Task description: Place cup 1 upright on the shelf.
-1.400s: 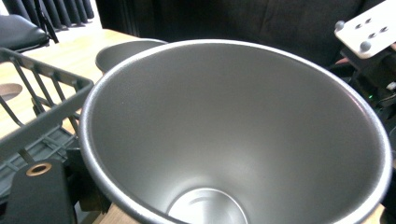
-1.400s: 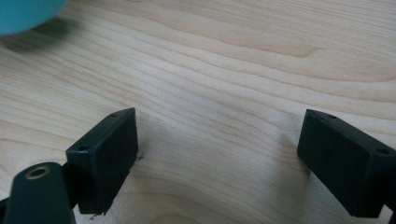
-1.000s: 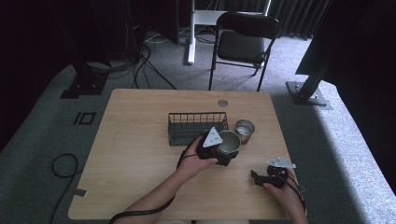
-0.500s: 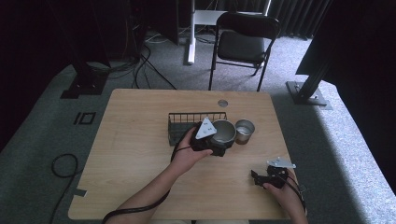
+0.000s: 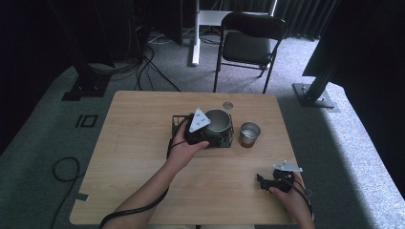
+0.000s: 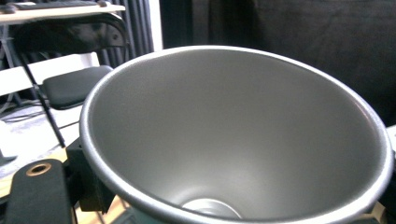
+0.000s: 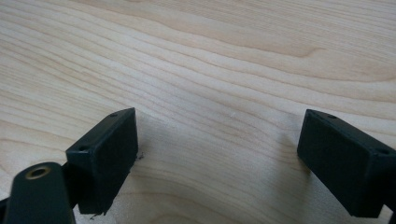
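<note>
My left gripper (image 5: 206, 132) is shut on the rim of a large metal cup (image 5: 218, 122), holding it over the black wire basket (image 5: 177, 122) at mid table. In the left gripper view the cup's (image 6: 233, 140) open mouth faces the camera, and one black jaw sits against its outer wall at the lower left. A smaller metal cup (image 5: 249, 134) stands upright on the table just right of the basket. My right gripper (image 5: 265, 182) rests near the front right of the table. Its jaws (image 7: 217, 158) stand wide apart over bare wood with nothing between them.
The wooden table (image 5: 133, 157) has a small round disc (image 5: 228, 105) near its far edge. A black folding chair (image 5: 248, 45) stands beyond the table, with cables on the floor to the left. A metal stand foot (image 5: 313, 93) sits at the right.
My left gripper has lifted the large cup and carried it away from me and leftward, from beside the small cup to over the basket. The right gripper has stayed put.
</note>
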A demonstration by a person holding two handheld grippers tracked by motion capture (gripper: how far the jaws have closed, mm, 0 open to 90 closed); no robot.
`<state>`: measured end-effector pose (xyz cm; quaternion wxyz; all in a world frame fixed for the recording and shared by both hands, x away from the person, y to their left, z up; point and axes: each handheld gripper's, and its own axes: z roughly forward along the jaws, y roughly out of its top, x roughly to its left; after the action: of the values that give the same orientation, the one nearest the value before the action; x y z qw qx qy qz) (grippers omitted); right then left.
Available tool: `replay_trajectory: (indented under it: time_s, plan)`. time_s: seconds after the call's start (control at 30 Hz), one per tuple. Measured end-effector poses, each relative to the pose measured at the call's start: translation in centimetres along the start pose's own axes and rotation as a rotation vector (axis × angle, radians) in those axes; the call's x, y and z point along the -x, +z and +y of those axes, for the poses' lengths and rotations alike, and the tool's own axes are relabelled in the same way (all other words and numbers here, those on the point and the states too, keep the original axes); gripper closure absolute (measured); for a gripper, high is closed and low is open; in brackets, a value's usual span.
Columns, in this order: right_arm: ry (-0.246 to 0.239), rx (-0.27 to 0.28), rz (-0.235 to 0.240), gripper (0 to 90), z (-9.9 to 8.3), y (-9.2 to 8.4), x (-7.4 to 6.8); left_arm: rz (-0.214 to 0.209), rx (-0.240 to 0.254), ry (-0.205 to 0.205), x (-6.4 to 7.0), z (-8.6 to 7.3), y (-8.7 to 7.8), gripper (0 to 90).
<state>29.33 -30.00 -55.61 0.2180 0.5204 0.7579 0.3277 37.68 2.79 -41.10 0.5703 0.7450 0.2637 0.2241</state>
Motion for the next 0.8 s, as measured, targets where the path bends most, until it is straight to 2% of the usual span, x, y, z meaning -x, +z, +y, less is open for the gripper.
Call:
replay_trajectory:
  time_s: [0.17,0.33,0.4,0.5,0.53,0.7,0.8]
  plan:
    - [0.0,0.0,0.0,12.1,0.0,0.0,0.0,0.039,0.013,0.002,-0.8,0.4,-0.5,14.5]
    - [0.0,0.0,0.001,12.0,0.0,0.0,0.0,0.083,0.025,-0.015,-1.8,0.6,-0.9,14.5]
    - [0.0,0.0,0.001,12.1,0.0,0.0,0.0,0.088,0.033,-0.039,-2.4,0.6,-1.2,14.5]
    - [0.0,0.0,0.0,12.0,0.0,0.0,0.0,0.096,0.036,-0.042,-2.6,0.6,-1.3,14.5]
    - [0.0,0.0,0.0,12.1,0.0,0.0,0.0,0.13,0.042,-0.055,-3.4,0.6,-1.5,14.5]
    - [0.0,0.0,0.0,12.1,0.0,0.0,0.0,0.21,0.05,-0.087,-4.6,-0.1,-1.7,14.5]
    - [0.001,0.0,0.001,12.1,0.0,0.0,0.0,0.243,0.052,-0.105,-5.4,-0.7,-1.7,14.5]
